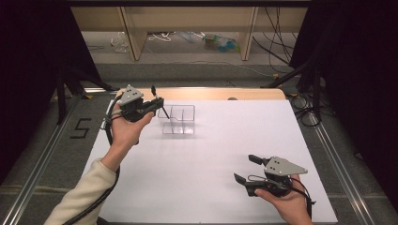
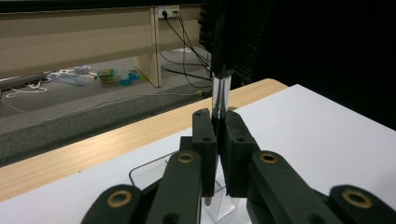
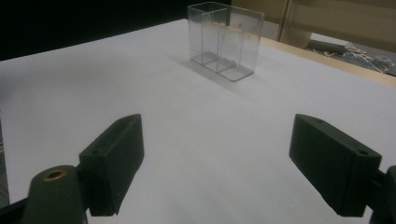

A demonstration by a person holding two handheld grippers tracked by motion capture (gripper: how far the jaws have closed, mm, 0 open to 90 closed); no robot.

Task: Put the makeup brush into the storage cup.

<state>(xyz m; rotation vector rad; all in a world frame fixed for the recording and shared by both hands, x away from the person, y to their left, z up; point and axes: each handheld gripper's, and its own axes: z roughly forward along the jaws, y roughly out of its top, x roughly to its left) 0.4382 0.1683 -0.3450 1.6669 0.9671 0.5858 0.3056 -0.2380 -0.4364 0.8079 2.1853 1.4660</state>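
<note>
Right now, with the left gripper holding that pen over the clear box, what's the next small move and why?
Probably lower the left gripper a little. Its fingers are shut on the pen, which stands nearly upright with its tip above the clear box, seemingly not yet inside a compartment. The right gripper rests open, well apart.

Cream sleeve point(image 1: 82, 194); black fingers point(image 3: 114, 161) with brass pivots, grey plates.
</note>
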